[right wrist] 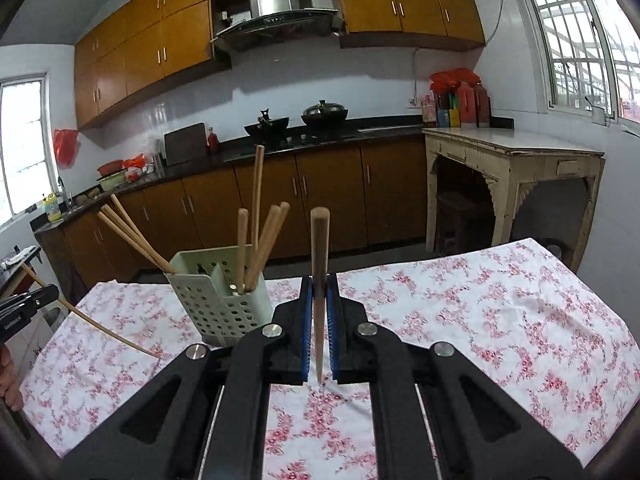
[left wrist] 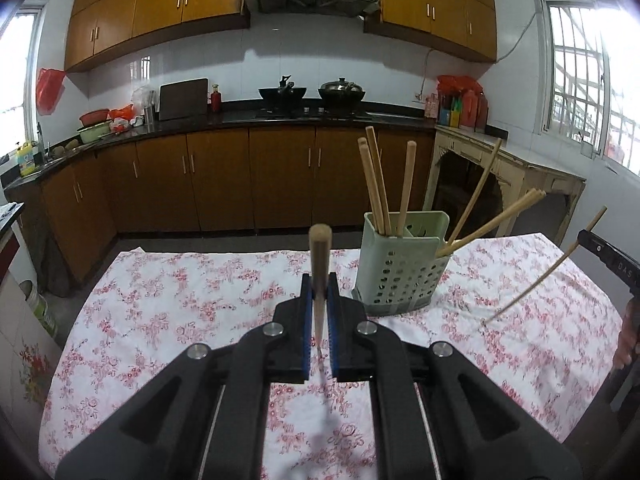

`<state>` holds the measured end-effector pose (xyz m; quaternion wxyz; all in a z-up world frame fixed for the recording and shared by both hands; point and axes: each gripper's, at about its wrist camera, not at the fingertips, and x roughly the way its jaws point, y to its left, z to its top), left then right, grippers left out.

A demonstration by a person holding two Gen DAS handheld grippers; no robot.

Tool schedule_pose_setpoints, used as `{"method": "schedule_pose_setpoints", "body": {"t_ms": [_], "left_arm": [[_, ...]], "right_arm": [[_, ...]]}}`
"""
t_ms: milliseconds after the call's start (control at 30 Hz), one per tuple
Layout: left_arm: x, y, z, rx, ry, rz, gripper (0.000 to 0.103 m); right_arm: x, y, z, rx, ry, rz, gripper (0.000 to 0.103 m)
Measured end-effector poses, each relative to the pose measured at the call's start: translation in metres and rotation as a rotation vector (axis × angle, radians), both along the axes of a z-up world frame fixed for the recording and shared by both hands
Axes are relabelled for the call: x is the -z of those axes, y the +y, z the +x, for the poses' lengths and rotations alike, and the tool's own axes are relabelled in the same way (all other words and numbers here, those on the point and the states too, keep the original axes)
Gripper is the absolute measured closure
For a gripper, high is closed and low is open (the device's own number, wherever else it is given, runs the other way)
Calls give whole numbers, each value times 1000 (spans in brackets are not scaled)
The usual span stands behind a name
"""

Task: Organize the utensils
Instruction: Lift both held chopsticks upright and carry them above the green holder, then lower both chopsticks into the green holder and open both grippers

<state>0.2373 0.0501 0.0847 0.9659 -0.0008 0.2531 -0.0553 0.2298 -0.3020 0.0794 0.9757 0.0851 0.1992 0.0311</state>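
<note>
A pale green perforated utensil holder (left wrist: 400, 264) stands upright on the flowered tablecloth (left wrist: 180, 300), and wooden chopsticks (left wrist: 376, 184) already stand in it: one group rises steeply from one compartment, while a few more (left wrist: 492, 220) lean far out over the rim of the other compartment. In the left wrist view the left gripper (left wrist: 319, 284) is clamped on a single wooden chopstick (left wrist: 320, 260), its blue pads (left wrist: 306, 320) pressed against the stick's two sides; the thick end points up and away above the jaws and the thin tip reaches down toward the cloth, blurred at its lower end. The holder stands just to the right of this gripper and a little beyond it. The right gripper (right wrist: 319, 292) is likewise closed tight on its own chopstick (right wrist: 320, 264), held the same way, thick end up, thin tip showing low between the pads. In its view the holder (right wrist: 224, 300) stands near on the left, partly hidden behind the gripper's black arm. Each camera catches the other gripper at the picture's edge, with its chopstick (left wrist: 548, 276) slanting down toward the cloth, and part of a hand (right wrist: 8, 376) shows at the left edge. Beyond the table lie brown kitchen cabinets (left wrist: 224, 176), a dark counter with two woks (left wrist: 282, 94) and a cream side table (right wrist: 516, 168).
</note>
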Motion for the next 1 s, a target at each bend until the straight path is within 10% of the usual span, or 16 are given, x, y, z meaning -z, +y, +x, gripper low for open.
{"method": "schedule_pose_setpoints", "body": {"t_ms": [1000], "left_arm": [[-123,-86,29,128,-204,-43,95]], "right_arm": [[-114,48,30,-151,-209,59,96]]}}
